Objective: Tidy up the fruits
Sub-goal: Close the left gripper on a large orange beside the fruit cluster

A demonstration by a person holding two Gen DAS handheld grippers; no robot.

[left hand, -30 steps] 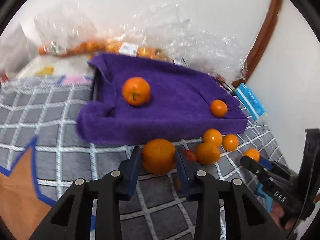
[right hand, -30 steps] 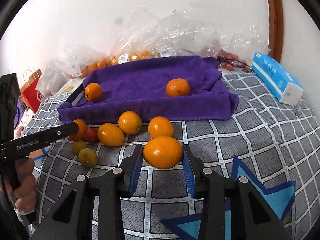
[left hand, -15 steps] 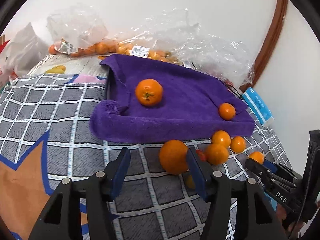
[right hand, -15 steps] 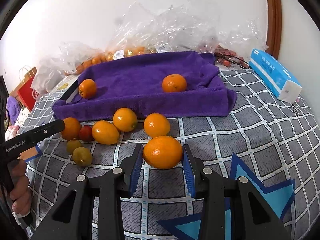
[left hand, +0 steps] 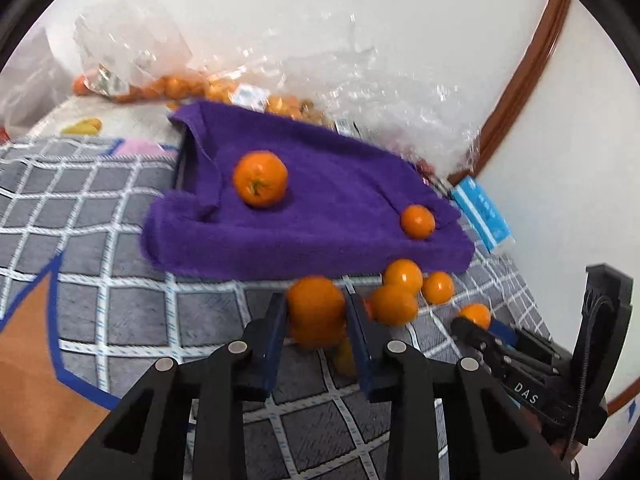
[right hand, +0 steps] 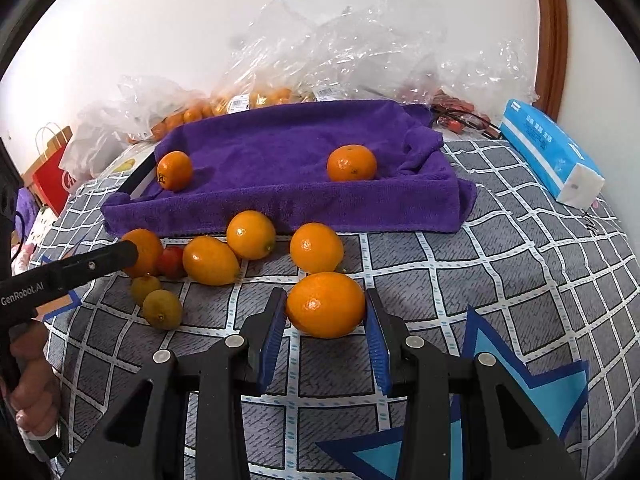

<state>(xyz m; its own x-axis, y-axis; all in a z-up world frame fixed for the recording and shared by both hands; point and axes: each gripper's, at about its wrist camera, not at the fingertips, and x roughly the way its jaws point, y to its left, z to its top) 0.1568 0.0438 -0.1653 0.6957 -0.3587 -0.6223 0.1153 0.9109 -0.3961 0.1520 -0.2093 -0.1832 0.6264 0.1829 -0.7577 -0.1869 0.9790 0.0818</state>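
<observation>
A purple towel [left hand: 320, 208] [right hand: 288, 168] lies on the checked cloth with two oranges [left hand: 260, 178] [left hand: 418, 221] on it. My left gripper [left hand: 316, 320] is shut on an orange [left hand: 316, 308] just in front of the towel's near edge. My right gripper [right hand: 326, 310] is shut on a large orange [right hand: 325, 305] resting low over the cloth. Several loose oranges [right hand: 250, 234] [right hand: 316, 247] [right hand: 210, 260], a small red fruit [right hand: 172, 260] and two small yellow-green fruits [right hand: 162, 309] lie between the grippers and the towel.
Clear plastic bags [right hand: 360, 52] with more oranges [left hand: 188, 88] lie behind the towel against the wall. A blue tissue pack [right hand: 548, 148] sits at the right. A red paper bag [right hand: 52, 176] stands at the far left. A wooden frame [left hand: 516, 80] runs up the wall.
My left gripper opened half a second ago with the orange beside its right finger, and has now closed on that orange again. My right gripper has stayed shut on its orange, nearly still.
</observation>
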